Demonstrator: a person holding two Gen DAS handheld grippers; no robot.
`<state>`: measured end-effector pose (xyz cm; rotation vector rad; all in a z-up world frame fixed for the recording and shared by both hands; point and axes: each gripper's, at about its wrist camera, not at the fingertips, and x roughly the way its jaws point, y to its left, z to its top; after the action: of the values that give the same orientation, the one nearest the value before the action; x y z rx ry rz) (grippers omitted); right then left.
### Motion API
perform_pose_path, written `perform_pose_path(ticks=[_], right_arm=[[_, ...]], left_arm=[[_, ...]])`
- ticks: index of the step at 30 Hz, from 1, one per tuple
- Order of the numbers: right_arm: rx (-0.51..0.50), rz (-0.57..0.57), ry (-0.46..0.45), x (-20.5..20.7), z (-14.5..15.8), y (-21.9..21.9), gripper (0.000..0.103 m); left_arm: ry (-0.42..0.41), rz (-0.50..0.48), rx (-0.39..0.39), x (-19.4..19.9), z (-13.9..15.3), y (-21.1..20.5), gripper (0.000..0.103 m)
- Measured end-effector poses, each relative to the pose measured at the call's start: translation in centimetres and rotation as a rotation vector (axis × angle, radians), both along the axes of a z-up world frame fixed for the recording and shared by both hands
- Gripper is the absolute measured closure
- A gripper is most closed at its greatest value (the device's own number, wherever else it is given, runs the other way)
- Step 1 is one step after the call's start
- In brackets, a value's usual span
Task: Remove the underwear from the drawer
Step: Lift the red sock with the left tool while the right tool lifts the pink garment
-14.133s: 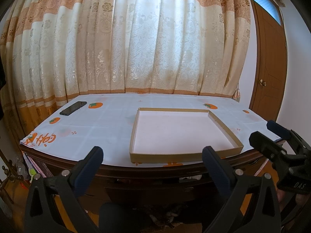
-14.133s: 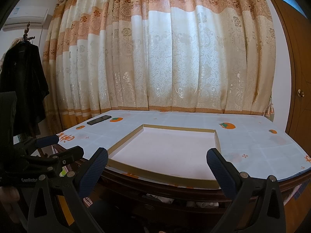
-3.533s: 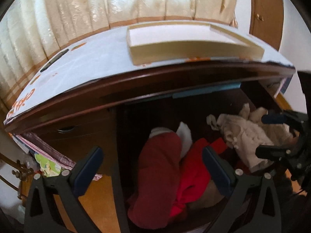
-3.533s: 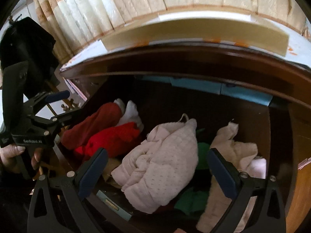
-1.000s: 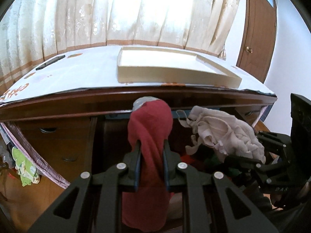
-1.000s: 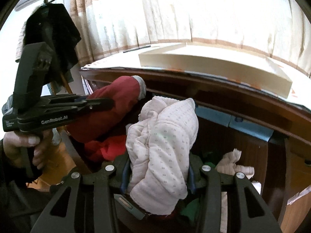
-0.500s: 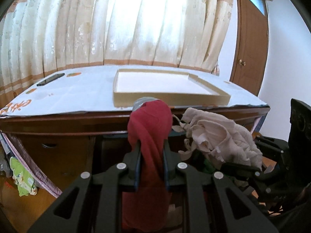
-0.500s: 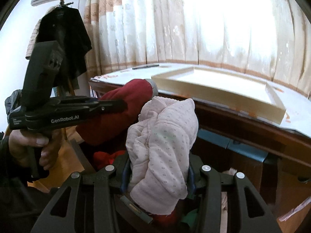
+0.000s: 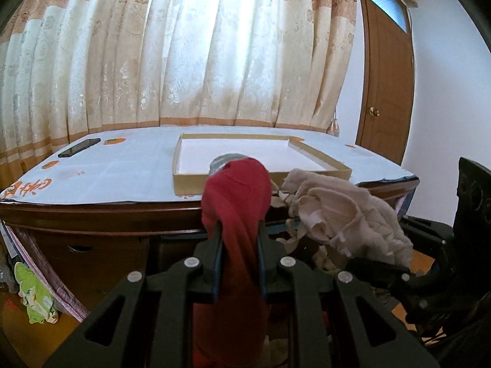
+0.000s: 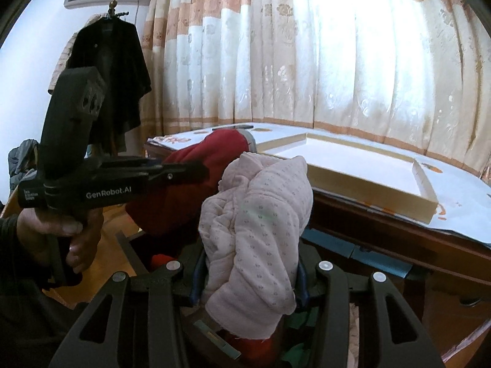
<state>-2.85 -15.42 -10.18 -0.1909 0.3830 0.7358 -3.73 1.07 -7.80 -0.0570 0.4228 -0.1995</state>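
My left gripper (image 9: 238,233) is shut on a dark red garment (image 9: 236,190) with a grey band and holds it up at table-top height, in front of the shallow cardboard tray (image 9: 190,181). My right gripper (image 10: 248,263) is shut on a pale pink dotted garment (image 10: 257,214), also lifted above the open drawer (image 10: 159,254). The pink garment shows to the right in the left wrist view (image 9: 343,214). The red garment and the left gripper show at left in the right wrist view (image 10: 199,153). More clothes lie in the drawer below, mostly hidden.
The table (image 9: 92,168) has a white cloth with orange prints and a black phone (image 9: 79,147) at its far left. Curtains hang behind. A wooden door (image 9: 383,92) is at the right. A black coat (image 10: 110,70) hangs at the left.
Both grippers have risen further with their garments, from just above the drawer to table-top level. Both stay shut.
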Motion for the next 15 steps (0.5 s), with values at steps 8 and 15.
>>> perform_pose_path(ticks=[8, 15], right_arm=[[0.023, -0.01, -0.068, -0.9, 0.8, -0.4, 0.055], [0.039, -0.027, -0.099, -1.1, 1.6, -0.7, 0.055]], left_arm=[[-0.06, 0.007, -0.019, -0.6, 0.8, 0.1, 0.087], [-0.103, 0.008, -0.023, -0.6, 1.7, 0.0, 0.087]])
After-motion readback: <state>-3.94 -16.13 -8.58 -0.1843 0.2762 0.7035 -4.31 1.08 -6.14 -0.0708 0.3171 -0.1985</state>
